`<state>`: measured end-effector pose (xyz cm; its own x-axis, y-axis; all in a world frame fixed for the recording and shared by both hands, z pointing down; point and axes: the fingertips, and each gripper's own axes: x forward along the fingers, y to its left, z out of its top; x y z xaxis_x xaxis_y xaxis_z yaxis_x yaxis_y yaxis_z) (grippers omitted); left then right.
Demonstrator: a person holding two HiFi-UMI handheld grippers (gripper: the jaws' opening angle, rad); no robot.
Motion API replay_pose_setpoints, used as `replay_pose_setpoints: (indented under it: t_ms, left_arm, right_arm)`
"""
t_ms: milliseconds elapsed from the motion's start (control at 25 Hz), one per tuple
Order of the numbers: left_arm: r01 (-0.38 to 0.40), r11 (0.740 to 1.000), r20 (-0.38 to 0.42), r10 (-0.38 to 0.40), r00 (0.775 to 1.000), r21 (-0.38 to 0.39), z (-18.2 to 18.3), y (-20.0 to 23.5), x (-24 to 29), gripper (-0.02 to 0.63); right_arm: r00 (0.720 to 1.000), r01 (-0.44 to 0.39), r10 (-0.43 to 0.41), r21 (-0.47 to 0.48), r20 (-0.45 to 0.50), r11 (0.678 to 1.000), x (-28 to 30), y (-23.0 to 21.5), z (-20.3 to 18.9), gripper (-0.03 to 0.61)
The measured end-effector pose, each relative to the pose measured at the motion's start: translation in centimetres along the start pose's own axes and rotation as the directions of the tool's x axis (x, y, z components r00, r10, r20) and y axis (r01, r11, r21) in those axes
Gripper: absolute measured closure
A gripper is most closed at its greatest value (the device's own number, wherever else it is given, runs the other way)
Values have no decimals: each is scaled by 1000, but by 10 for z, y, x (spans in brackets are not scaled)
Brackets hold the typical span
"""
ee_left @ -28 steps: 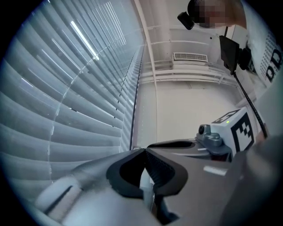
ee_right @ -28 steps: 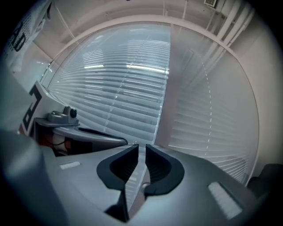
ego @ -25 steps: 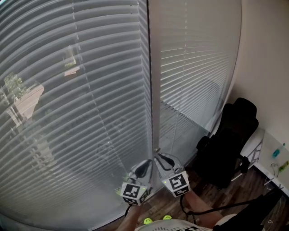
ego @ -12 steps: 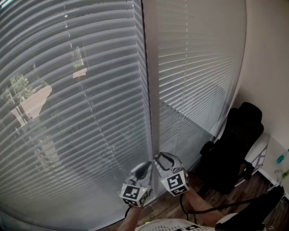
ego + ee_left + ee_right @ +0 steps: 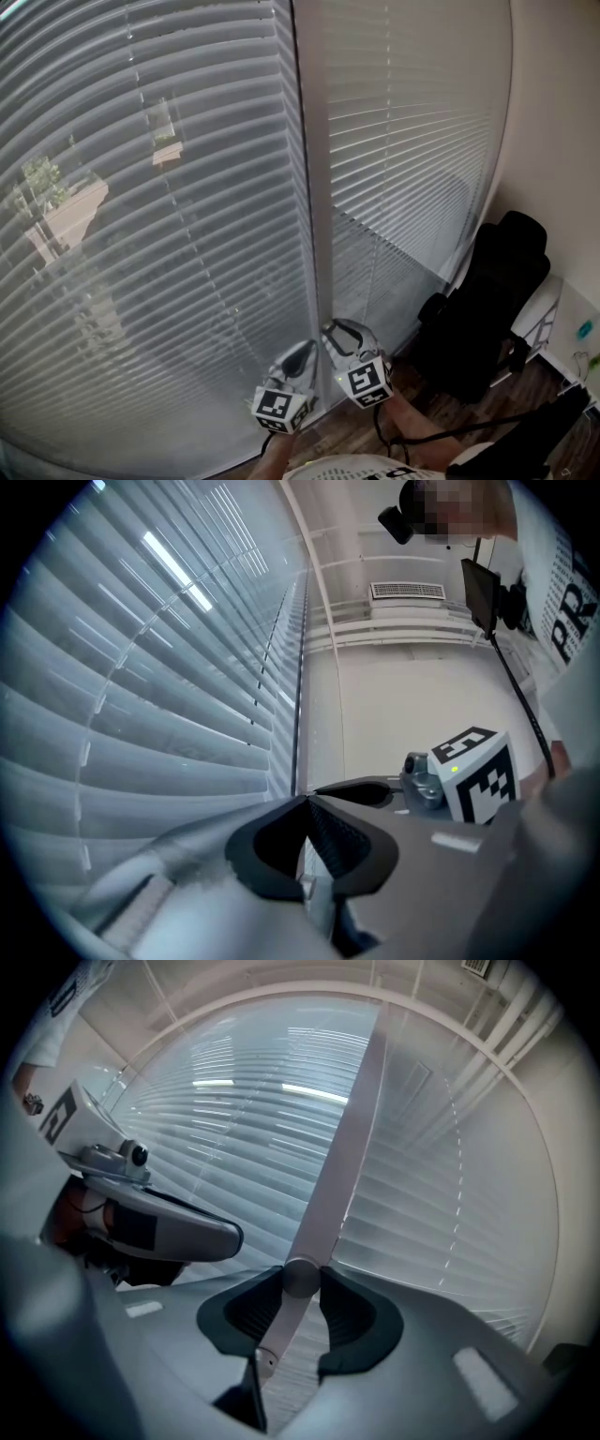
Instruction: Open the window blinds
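Two grey slatted blinds, the left one (image 5: pixel 141 234) and the right one (image 5: pixel 412 141), hang either side of a pale mullion (image 5: pixel 314 187). Both grippers sit at the mullion's foot, pointing level. In the right gripper view, a thin pale wand (image 5: pixel 279 1321) with a round knob stands between the jaws of my right gripper (image 5: pixel 300 1279). Those jaws are closing and still stand wide around it. My left gripper (image 5: pixel 306 801) is shut, tips meeting, with nothing seen between them. It sits just left of the right gripper (image 5: pixel 330 330) and close to the slats.
A black office chair (image 5: pixel 487 300) stands at the right, by the wall. Beyond it is a white shelf (image 5: pixel 572 328). Dark wood floor (image 5: pixel 356 431) and a black cable (image 5: pixel 441 433) lie below. A person's white shirt (image 5: pixel 562 592) fills the left gripper view's right edge.
The head view has shifted a little. The right gripper has sunk slightly along the mullion. The left gripper has stayed where it was, and the slats look the same.
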<state>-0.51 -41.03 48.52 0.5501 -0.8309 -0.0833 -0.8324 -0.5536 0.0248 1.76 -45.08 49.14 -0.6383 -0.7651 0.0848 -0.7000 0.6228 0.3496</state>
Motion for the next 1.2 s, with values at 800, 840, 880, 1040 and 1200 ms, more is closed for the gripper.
replay_pose_setpoints:
  t_ms: [800, 840, 880, 1040, 1200]
  left_arm:
    - [18, 1000, 5, -18, 1000, -19, 2, 0, -3, 621]
    - [18, 1000, 6, -18, 1000, -20, 2, 1, -3, 621]
    - [19, 1000, 6, -18, 1000, -20, 1, 1, -3, 621]
    - [13, 1000, 4, -13, 1000, -20, 1, 2, -4, 621]
    - [13, 1000, 5, -12, 1000, -21, 2, 1, -7, 621]
  right_arm:
    - [998, -44, 10, 517, 69, 855, 0, -7, -4, 445]
    - [997, -48, 10, 538, 73, 842, 1, -7, -4, 445]
    - [997, -52, 11, 556, 76, 830, 1, -8, -4, 445]
    - [996, -61, 11, 606, 86, 793, 1, -7, -5, 445]
    - [997, -44, 4, 545, 75, 837, 0, -7, -4, 443]
